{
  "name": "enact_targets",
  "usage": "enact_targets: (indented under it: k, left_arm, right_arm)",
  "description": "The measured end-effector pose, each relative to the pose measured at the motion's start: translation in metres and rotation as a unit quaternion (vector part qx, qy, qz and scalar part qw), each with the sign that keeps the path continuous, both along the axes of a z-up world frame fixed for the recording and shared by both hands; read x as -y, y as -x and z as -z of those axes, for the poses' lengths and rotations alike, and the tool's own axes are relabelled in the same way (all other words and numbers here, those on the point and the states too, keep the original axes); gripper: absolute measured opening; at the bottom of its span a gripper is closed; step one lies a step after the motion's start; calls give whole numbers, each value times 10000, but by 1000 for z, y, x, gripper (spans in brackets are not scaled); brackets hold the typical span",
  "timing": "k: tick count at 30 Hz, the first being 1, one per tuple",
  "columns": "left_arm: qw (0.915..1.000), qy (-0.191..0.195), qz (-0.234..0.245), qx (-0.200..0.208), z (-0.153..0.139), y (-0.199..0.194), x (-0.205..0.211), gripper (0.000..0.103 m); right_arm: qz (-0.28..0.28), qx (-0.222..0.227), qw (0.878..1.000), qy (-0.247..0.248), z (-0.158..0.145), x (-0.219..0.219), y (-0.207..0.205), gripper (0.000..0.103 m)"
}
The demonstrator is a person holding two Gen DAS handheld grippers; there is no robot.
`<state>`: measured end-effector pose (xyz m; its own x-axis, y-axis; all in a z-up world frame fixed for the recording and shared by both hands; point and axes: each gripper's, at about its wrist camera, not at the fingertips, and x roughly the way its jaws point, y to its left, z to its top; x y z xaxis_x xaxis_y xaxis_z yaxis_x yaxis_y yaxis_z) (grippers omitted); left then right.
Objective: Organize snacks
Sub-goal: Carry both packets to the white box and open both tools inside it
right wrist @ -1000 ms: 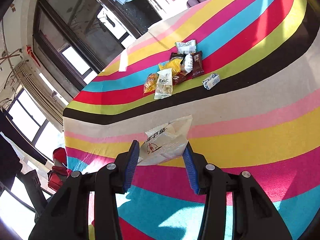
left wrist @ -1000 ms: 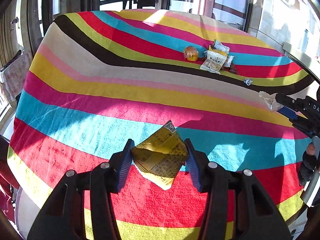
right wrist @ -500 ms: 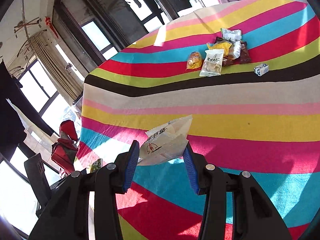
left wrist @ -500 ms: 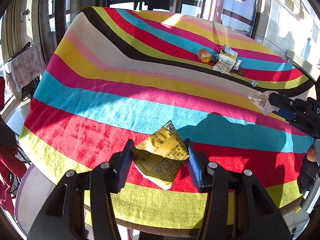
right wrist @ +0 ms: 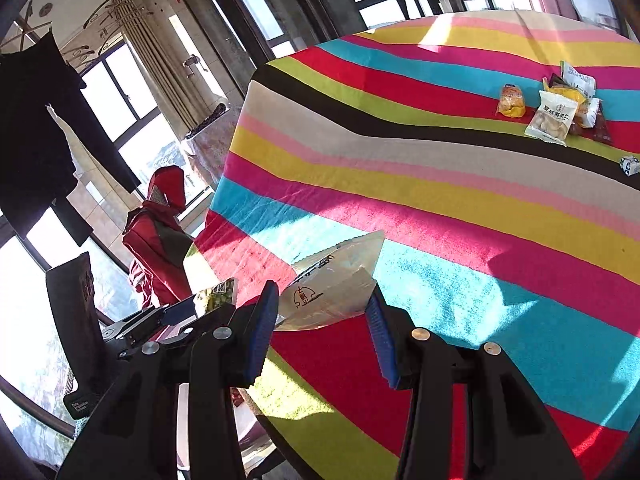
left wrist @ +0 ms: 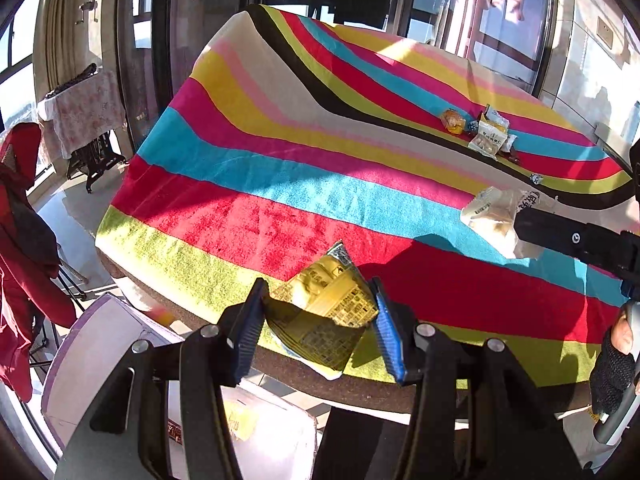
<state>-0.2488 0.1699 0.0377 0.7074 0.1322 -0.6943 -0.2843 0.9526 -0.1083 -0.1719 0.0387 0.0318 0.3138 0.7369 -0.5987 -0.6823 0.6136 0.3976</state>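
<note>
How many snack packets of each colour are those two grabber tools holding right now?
Yellow printed foil packet, in the left gripper: 1
White translucent plastic packet, in the right gripper: 1
Total held: 2

Striped tablecloth (left wrist: 320, 184): fuzzy matt terry cloth. Yellow snack packet (left wrist: 324, 312): glossy crinkled foil. Translucent packet (right wrist: 332, 288): shiny plastic.
</note>
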Motion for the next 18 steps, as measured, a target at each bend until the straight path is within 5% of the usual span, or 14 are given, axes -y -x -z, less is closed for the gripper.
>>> enact_targets:
  k: [7,18]
  left_arm:
    - [9985,32,-537,-80,8,38,-32,51]
    - [9880,184,-1461,-461,42,96,-89,51]
  right_arm:
    - [-964,407,9938,375,-1,-51,52,45]
    - [-2417,566,9649,860,29,-111,133,45]
